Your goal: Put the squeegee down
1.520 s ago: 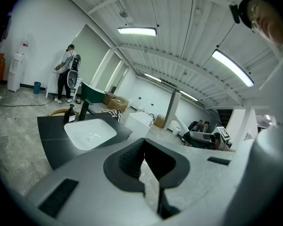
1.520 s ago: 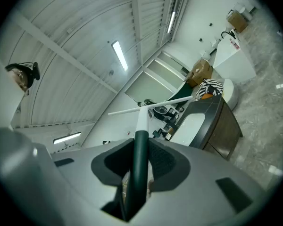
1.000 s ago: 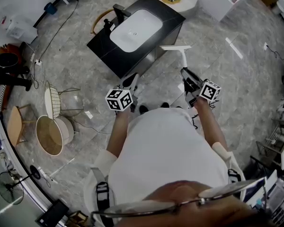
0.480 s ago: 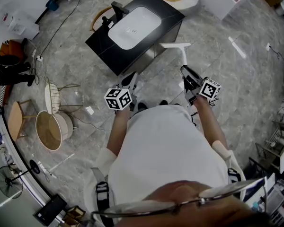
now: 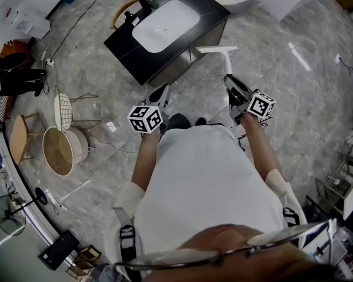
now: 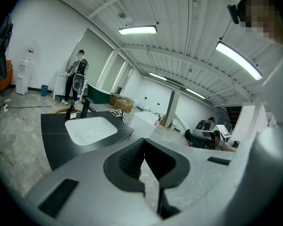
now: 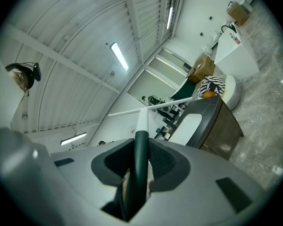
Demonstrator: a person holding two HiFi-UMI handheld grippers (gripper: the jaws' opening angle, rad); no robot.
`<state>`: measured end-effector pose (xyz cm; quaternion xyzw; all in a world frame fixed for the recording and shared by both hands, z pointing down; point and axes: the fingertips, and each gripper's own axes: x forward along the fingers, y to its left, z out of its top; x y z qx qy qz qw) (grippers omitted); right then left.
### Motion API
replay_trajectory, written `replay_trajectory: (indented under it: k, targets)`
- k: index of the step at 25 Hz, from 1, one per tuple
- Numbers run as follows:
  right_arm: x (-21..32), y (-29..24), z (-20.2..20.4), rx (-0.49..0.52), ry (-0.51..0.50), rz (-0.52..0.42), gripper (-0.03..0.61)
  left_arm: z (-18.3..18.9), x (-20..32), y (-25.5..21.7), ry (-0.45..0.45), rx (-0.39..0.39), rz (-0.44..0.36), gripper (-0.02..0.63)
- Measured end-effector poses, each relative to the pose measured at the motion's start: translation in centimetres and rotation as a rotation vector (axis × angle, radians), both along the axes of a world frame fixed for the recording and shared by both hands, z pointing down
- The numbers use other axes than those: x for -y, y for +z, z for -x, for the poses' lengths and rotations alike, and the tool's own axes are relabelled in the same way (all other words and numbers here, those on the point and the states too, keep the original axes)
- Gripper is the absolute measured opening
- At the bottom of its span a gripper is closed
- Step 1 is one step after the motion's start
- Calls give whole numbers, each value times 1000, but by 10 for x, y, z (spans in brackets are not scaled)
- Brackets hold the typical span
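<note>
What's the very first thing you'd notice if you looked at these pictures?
Probably the white squeegee poking out in front of the person, clamped by its dark handle in the right hand-held gripper. Just beyond it a black counter with a white sink stands on the grey stone floor. The left hand-held gripper is shut and holds nothing.

Black sink counter ahead, open floor at right, wire chair left
</note>
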<state>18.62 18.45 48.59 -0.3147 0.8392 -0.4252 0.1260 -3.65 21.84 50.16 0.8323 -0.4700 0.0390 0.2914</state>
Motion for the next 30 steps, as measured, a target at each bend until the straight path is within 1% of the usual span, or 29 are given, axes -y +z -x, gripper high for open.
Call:
replay_trajectory:
  k: [6, 14, 21, 30]
  targets:
    - [5, 6, -5, -3, 0, 15, 101, -6, 4, 5, 4, 2, 13, 5]
    - [19, 12, 1, -15, 7, 27, 101, -4, 23, 17, 24, -14, 28, 5]
    - [67, 12, 14, -18, 18, 41, 101, 9, 88, 15, 47, -6, 12, 5]
    - [142, 16, 43, -12, 56, 57, 101, 37, 173, 24, 99, -20, 34, 5]
